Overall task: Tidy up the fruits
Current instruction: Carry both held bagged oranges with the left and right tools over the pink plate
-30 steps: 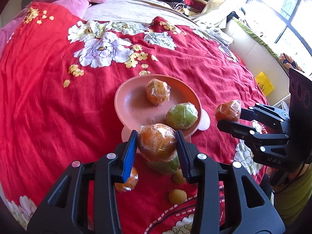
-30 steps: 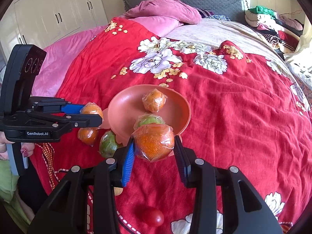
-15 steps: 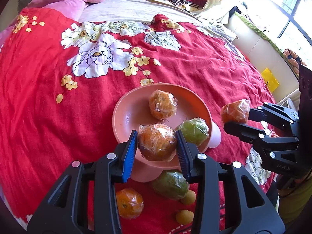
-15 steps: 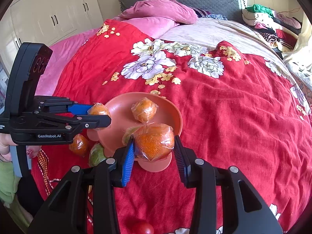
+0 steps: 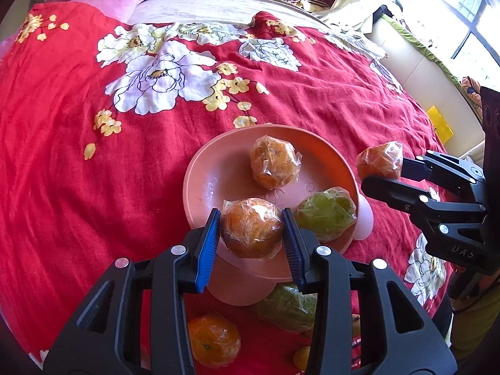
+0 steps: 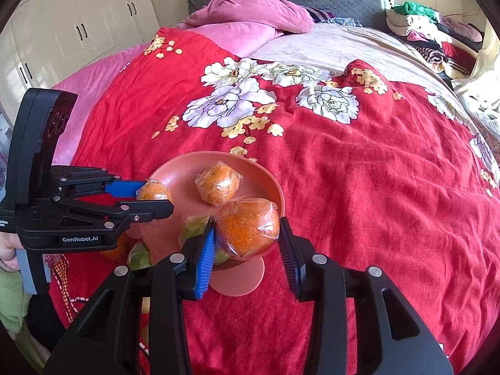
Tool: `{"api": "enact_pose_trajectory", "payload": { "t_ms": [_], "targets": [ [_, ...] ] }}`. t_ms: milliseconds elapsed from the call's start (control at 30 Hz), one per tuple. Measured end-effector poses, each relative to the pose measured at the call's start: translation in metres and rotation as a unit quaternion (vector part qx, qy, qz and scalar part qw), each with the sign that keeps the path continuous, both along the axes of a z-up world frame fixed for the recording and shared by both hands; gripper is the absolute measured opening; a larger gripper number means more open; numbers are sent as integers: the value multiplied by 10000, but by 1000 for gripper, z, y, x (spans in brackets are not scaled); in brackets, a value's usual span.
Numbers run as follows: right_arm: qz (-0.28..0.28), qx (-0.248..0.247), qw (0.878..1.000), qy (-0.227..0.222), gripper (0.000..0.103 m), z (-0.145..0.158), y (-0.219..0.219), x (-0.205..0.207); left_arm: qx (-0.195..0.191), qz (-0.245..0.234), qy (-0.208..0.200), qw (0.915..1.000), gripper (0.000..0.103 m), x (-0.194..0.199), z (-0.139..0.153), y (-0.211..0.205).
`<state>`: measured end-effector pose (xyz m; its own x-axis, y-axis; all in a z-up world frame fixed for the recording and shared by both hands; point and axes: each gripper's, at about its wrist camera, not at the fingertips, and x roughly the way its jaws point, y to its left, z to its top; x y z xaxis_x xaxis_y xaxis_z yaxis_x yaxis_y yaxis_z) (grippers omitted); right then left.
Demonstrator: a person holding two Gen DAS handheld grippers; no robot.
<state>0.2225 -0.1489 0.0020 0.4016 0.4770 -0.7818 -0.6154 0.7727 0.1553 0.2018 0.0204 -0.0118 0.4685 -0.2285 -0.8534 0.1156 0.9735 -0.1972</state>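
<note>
A pink footed bowl (image 5: 200, 181) (image 6: 268, 184) stands on the red flowered bedspread. It holds a plastic-wrapped orange (image 5: 275, 162) (image 6: 218, 182) and a wrapped green fruit (image 5: 325, 212) (image 6: 195, 228). My left gripper (image 5: 251, 218) (image 6: 157, 196) is shut on another wrapped orange (image 5: 250, 234) (image 6: 154, 190), held over the bowl's near rim. My right gripper (image 6: 247, 223) (image 5: 382, 173) is shut on a wrapped orange (image 6: 247, 231) (image 5: 379, 161) at the bowl's right edge. In front of the bowl's foot lie a loose orange (image 5: 214, 339) and a green fruit (image 5: 287, 306).
A small yellow fruit (image 5: 301, 356) lies near the bedspread's front edge. Pink pillows (image 6: 250, 12) and a grey headboard are at the far end, with piled clothes (image 6: 431, 31) at the back right. White wardrobes (image 6: 78, 25) stand to the left. A hand (image 6: 7, 250) grips the left handle.
Both grippers have come forward to the bowl with their oranges. The left one's orange, held short of the bowl before, is over its near rim now. Neither grip has changed.
</note>
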Motion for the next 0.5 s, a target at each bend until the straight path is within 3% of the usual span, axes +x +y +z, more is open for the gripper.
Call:
{"api": "enact_pose_trajectory", "payload": {
  "t_ms": [500],
  "targets": [
    [26,-97,9999,139,37,-14,15,17,78,-71,-25,9999,31,1,-6,-1]
  ]
}}
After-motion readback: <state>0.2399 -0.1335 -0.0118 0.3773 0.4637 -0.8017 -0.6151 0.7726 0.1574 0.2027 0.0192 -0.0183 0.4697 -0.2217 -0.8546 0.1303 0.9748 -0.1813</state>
